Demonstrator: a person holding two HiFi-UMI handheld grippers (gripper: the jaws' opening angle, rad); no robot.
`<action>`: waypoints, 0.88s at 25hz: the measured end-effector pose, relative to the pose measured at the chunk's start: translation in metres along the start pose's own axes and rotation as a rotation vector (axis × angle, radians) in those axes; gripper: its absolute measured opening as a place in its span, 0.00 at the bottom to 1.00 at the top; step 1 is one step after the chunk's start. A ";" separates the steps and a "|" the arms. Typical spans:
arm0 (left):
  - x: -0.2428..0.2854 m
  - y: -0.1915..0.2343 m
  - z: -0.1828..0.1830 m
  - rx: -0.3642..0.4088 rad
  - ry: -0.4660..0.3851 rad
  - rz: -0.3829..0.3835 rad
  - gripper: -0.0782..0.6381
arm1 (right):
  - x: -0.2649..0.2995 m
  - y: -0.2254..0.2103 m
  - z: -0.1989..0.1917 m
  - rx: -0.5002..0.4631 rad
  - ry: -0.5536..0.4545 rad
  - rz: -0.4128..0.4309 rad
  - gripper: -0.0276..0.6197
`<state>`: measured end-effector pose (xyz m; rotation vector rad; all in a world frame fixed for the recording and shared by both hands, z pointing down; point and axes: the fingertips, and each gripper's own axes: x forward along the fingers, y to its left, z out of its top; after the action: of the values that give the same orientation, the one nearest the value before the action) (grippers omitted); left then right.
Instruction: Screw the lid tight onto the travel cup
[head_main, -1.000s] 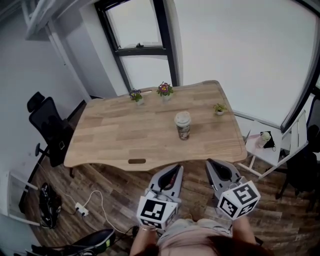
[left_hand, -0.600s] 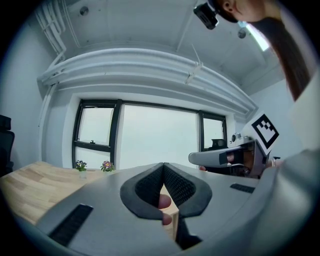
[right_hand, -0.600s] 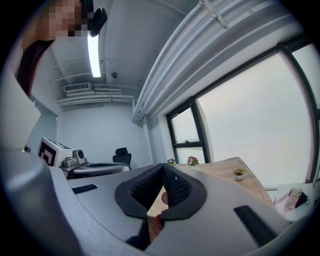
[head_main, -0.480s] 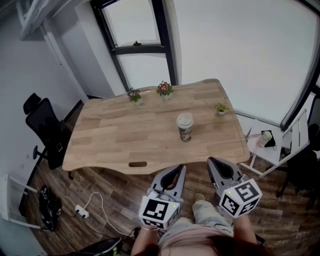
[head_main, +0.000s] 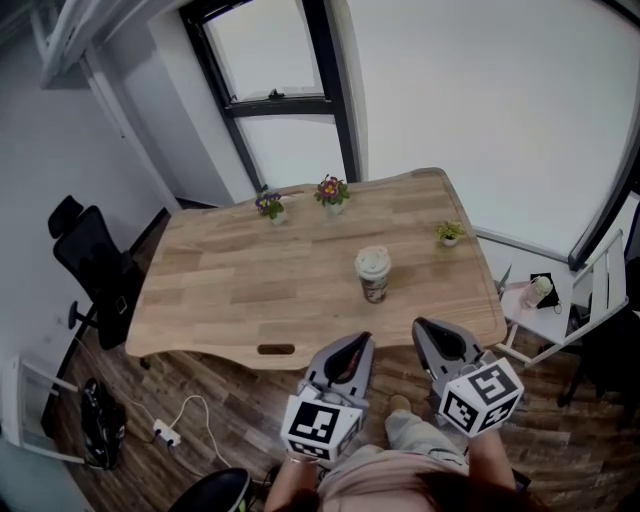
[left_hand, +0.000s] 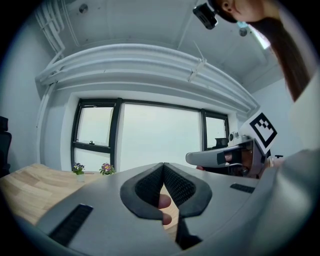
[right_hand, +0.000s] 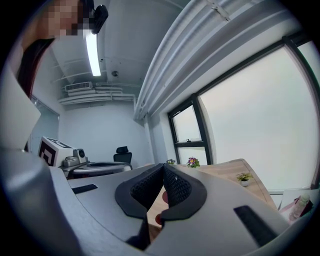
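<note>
Since the earlier frames the table (head_main: 230, 290) and the travel cup (head_main: 373, 273) have slid lower in the head view, so they are nearer both tools. The grippers stayed low in the frame, side by side.

Left gripper (head_main: 358, 342): jaws pressed together, nothing between them. Right gripper (head_main: 424, 328): jaws also pressed together and empty. Both point roughly level toward the table, tips just short of its near edge. Marker cubes face the head camera.

The travel cup stands upright on the wooden table, ahead of both grippers and roughly between their lines, slightly nearer the right one's. It is well apart from both and neither touches it. A pale lid (head_main: 372, 262) sits on top of the cup; how tight it is cannot be told.

- Beyond the cup, at the far table edge: two small flower pots (head_main: 332, 192).
- Ahead and right of the right gripper: a small green plant (head_main: 449, 233).
- Far left of the left gripper: a black office chair (head_main: 90, 262).
- On the floor, left of and below the left gripper: a white power strip (head_main: 163, 433).
- Right of the right gripper: a white side table (head_main: 545, 318).
</note>
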<state>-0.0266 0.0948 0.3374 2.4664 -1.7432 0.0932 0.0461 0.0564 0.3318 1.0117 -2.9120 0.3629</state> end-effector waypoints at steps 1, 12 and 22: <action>0.004 0.003 0.000 -0.001 0.001 0.001 0.11 | 0.004 -0.003 0.000 -0.004 0.003 0.004 0.04; 0.053 0.029 -0.004 -0.024 0.018 0.013 0.11 | 0.047 -0.034 0.004 -0.047 0.046 0.074 0.05; 0.092 0.054 -0.020 -0.045 0.052 0.061 0.21 | 0.086 -0.062 0.002 -0.086 0.102 0.185 0.05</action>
<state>-0.0458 -0.0064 0.3717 2.3588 -1.7796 0.1212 0.0170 -0.0431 0.3522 0.6934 -2.9069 0.2834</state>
